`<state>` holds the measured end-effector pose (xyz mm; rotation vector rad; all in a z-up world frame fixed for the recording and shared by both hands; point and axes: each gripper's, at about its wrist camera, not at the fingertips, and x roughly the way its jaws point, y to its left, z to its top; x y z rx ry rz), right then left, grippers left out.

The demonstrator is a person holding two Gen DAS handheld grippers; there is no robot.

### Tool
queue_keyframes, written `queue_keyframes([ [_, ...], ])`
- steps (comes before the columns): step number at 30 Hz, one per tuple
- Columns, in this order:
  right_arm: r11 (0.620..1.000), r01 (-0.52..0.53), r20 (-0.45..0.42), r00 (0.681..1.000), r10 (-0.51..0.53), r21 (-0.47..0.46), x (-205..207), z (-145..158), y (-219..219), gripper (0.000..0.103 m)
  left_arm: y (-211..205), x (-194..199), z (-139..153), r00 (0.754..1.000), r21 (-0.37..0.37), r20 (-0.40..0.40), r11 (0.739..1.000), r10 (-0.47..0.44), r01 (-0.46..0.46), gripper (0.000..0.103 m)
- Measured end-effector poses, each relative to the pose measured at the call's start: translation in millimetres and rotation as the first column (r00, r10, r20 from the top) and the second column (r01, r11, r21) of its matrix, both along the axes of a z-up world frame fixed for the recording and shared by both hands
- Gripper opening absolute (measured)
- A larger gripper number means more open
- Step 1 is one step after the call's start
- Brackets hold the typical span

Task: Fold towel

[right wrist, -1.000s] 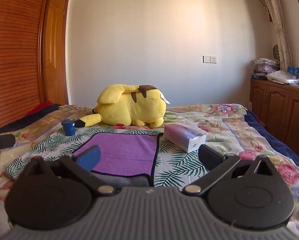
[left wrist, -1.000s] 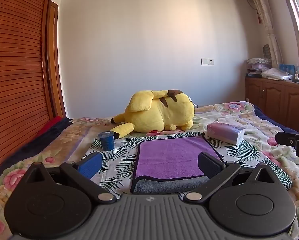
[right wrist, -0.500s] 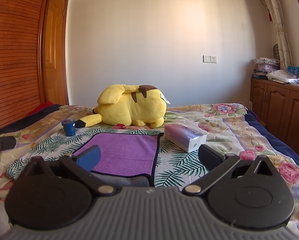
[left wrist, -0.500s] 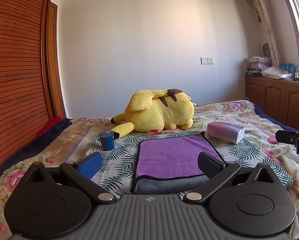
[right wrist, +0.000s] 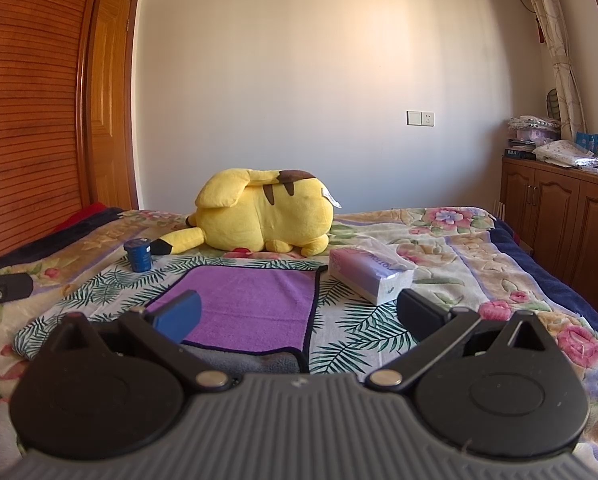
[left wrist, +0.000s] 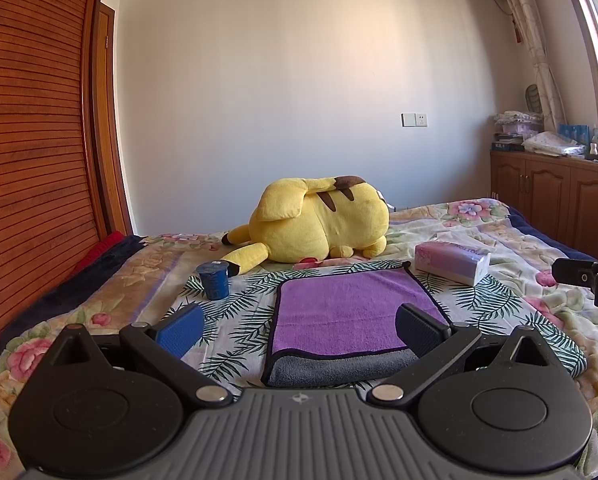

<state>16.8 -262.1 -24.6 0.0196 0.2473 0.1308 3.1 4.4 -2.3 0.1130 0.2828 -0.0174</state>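
Observation:
A purple towel (left wrist: 347, 308) with a dark border lies folded flat on the bed, its grey underside showing at the near edge. It also shows in the right wrist view (right wrist: 251, 308). My left gripper (left wrist: 299, 328) is open and empty, held just short of the towel's near edge. My right gripper (right wrist: 297, 316) is open and empty, over the towel's near right corner. The right gripper's tip shows at the right edge of the left wrist view (left wrist: 587, 276).
A yellow plush toy (left wrist: 319, 220) lies behind the towel. A blue cup (left wrist: 213, 280) stands at the towel's left. A tissue pack (left wrist: 453, 260) lies at its right. A wooden wardrobe (left wrist: 27, 160) is on the left, and cabinets (right wrist: 559, 216) are on the right.

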Motion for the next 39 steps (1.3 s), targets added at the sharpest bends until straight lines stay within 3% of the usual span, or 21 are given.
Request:
queue_keyframes([
  [33, 1.0, -0.001, 0.0, 1.0, 0.001, 0.0, 0, 1, 1, 0.103, 1, -2, -1, 1.0, 0.006, -0.003, 1.0, 0.0, 0.0, 0.087],
  [39, 1.0, -0.001, -0.001, 1.0, 0.001, 0.0, -1, 1, 0, 0.103, 1, -2, -13, 1.0, 0.011, -0.006, 1.0, 0.0, 0.0, 0.087],
])
